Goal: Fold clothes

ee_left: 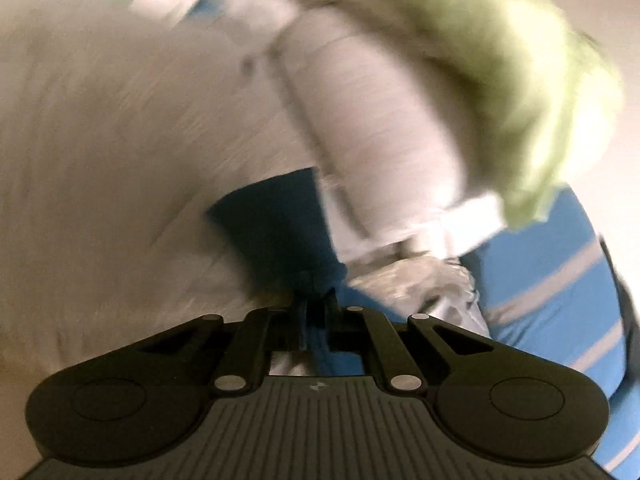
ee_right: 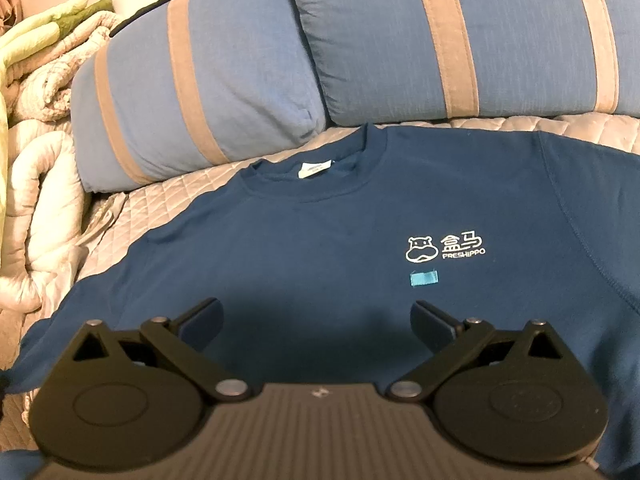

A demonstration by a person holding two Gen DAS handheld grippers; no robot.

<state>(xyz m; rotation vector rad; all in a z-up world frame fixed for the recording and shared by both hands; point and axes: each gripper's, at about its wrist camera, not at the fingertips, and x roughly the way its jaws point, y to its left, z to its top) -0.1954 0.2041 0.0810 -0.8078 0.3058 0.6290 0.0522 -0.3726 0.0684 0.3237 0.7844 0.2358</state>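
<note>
A dark blue T-shirt [ee_right: 344, 232] with a white hippo logo [ee_right: 444, 250] lies front-up on the quilted bed, collar toward the pillows. My right gripper [ee_right: 318, 320] is open and empty, its fingers spread just above the shirt's chest. In the blurred left wrist view my left gripper [ee_left: 316, 304] is shut on a fold of the same dark blue shirt [ee_left: 276, 224], pinched between the closed fingertips. What part of the shirt it holds I cannot tell.
Two blue pillows with tan stripes [ee_right: 200, 80] [ee_right: 480, 36] lie behind the collar. A bunched pale and green comforter [ee_right: 36, 100] lies at the left, and shows in the left wrist view [ee_left: 500, 60]. The quilted bed cover [ee_right: 168, 196] surrounds the shirt.
</note>
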